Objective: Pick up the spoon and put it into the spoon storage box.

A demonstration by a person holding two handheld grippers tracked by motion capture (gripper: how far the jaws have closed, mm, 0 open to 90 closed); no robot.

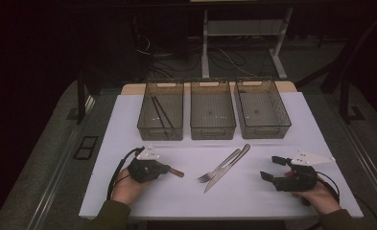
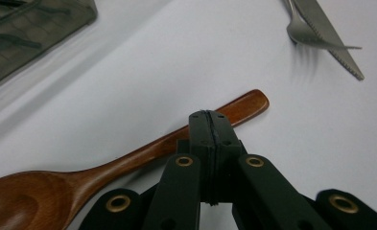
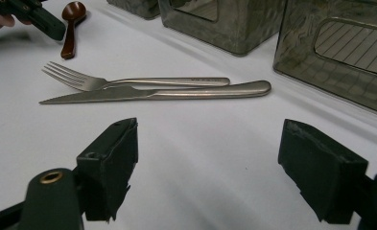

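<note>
Glossy reddish-brown wooden spoon [image 2: 128,160], oval bowl, slim handle, flat on table [image 2: 143,67]

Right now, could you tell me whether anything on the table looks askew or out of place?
Only mildly. The metal fork and metal knife lie slantwise, touching, outside the three grey mesh bins. The left bin already holds dark chopsticks. The brown wooden spoon lies loose beside the left gripper, whose jaws look shut. Nothing spilled or damaged.
</note>
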